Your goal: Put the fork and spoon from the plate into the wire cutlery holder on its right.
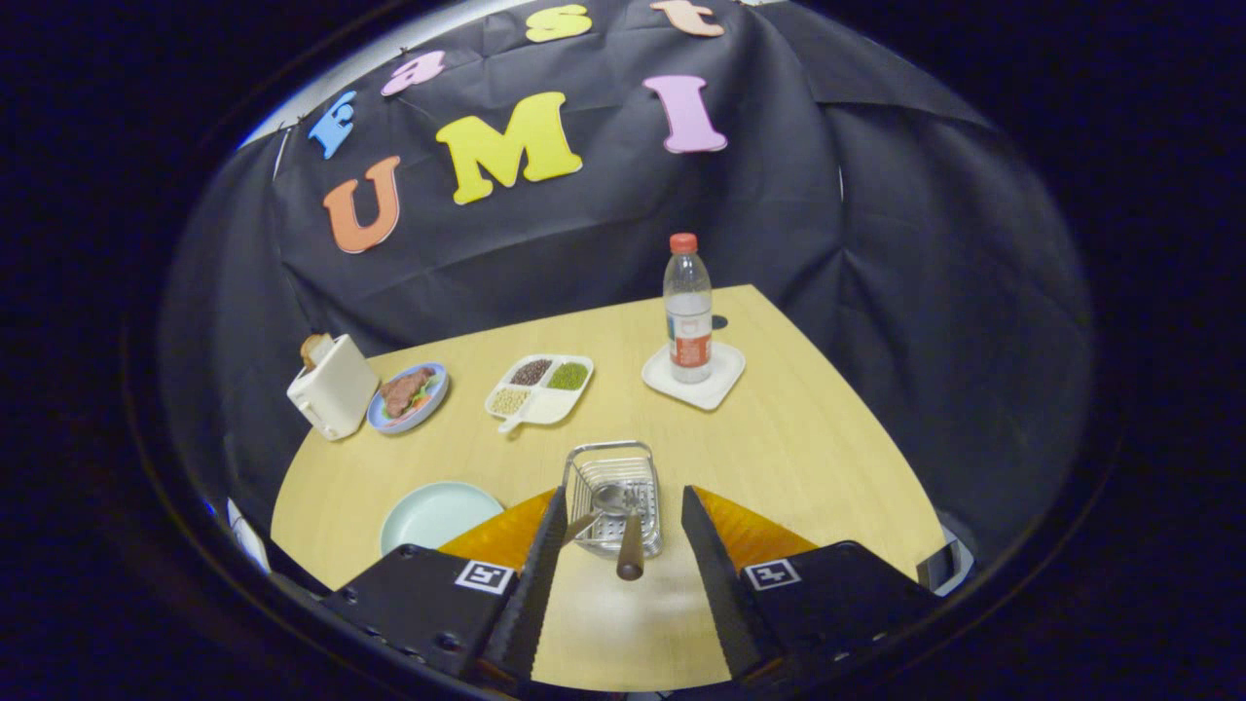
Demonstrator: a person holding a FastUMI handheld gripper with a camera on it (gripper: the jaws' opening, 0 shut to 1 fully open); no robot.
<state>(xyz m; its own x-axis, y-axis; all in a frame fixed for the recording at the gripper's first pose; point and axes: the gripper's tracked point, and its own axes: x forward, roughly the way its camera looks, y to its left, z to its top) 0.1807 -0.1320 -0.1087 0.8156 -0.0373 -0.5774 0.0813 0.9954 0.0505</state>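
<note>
Gripper (620, 526): fingers spread wide apart, nothing held between them, neither finger touching any object.

Wire cutlery holder (613, 492): standing on the wooden table (808, 438) near its near edge, just ahead of the fingers and framed in the gap between them; open top.

Spoon (623, 531): lying in the wire cutlery holder, bowl inside the basket, wooden handle sticking out over the holder's near rim towards the fingers. Second handle (581, 527) leaning out of the holder's near left side, beside the left finger; probably the fork, tines hidden, cannot tell for sure.

Plate (438, 514): pale green, at the near left edge of the table, left of the holder and partly covered by the left finger's body; visible surface bare.

Divided tray (541, 387): white, four compartments, near the table's centre beyond the holder; dark, green and pale grains in three of them.

Blue plate (409, 396): left of the divided tray, carrying meat and greens.

Toaster (333, 387): white, at the far left edge, just beside the blue plate, a slice of bread in its slot.

Water bottle (687, 310): clear, red cap, upright on a white square coaster (725, 375) towards the far right edge.
</note>
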